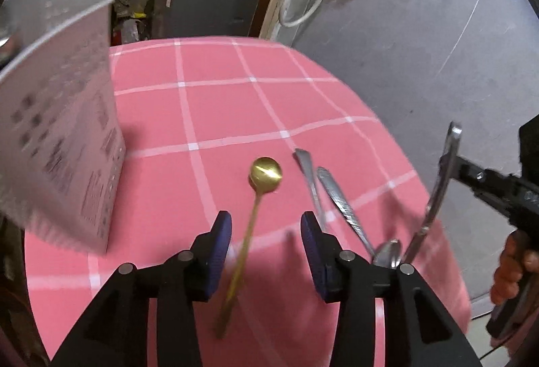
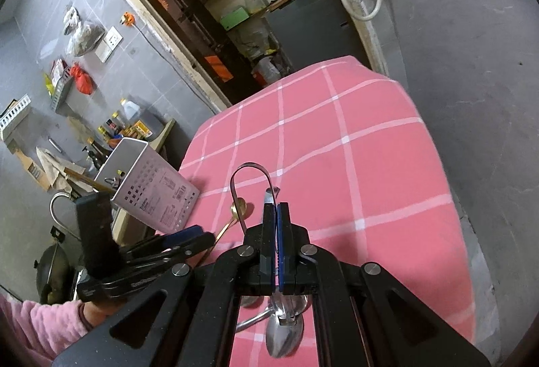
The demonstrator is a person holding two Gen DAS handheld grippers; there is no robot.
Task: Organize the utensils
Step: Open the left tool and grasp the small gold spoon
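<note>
A gold spoon (image 1: pixel 265 173) lies on the pink checked tablecloth (image 1: pixel 219 104), bowl pointing away from me. My left gripper (image 1: pixel 266 232) is open and straddles its handle; the blue pads do not touch it. Two silver utensils (image 1: pixel 333 195) lie side by side just right of the spoon. At the right my right gripper (image 1: pixel 453 163) is shut on a silver utensil (image 1: pixel 434 198) and holds it steeply above the cloth. In the right wrist view the right gripper (image 2: pixel 276 208) clamps that utensil (image 2: pixel 268 195), with the gold spoon (image 2: pixel 241 207) and left gripper (image 2: pixel 202 234) to its left.
A perforated metal utensil holder (image 1: pixel 60 131) stands at the table's left side (image 2: pixel 151 195) with some handles in it. The cloth drops off to grey floor (image 1: pixel 421 47) on the right. A doorway with shelves (image 2: pixel 235 13) lies behind. A hand in a pink sleeve (image 2: pixel 40 323) holds the left gripper.
</note>
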